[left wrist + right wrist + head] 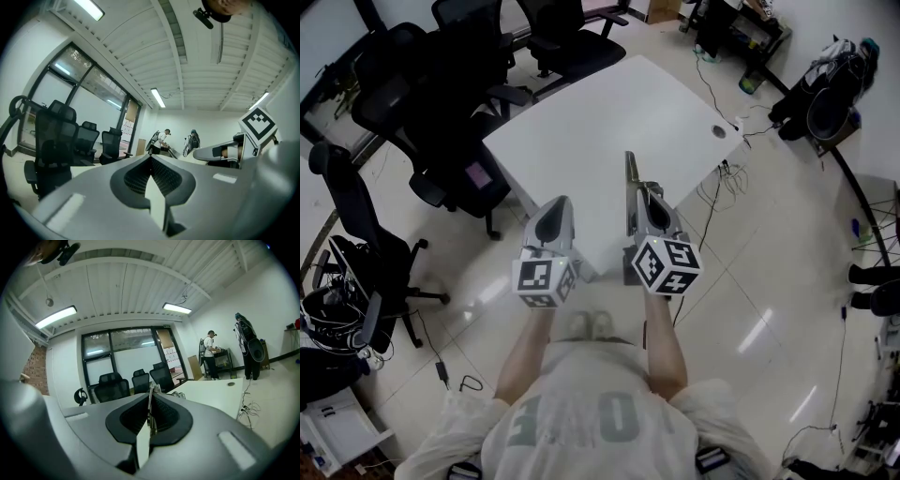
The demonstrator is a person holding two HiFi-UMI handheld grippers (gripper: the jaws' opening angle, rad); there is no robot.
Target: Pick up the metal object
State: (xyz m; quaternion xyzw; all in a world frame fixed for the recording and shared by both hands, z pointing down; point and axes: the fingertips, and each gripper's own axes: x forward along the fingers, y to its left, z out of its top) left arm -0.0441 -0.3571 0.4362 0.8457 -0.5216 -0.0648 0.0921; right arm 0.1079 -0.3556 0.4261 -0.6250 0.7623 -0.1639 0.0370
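A thin flat metal strip is clamped on edge in my right gripper and sticks out forward over the white table. In the right gripper view the strip shows as a narrow bright blade between the dark pads, which are shut on it. My left gripper hovers beside it at the table's near edge, with its tips together and nothing in them. In the left gripper view its jaws meet at the tip, and the right gripper's body is at the right.
Black office chairs crowd the table's left and far sides. A round cable hole sits near the table's right corner, with cables on the tiled floor below. Two people stand by a cart far off.
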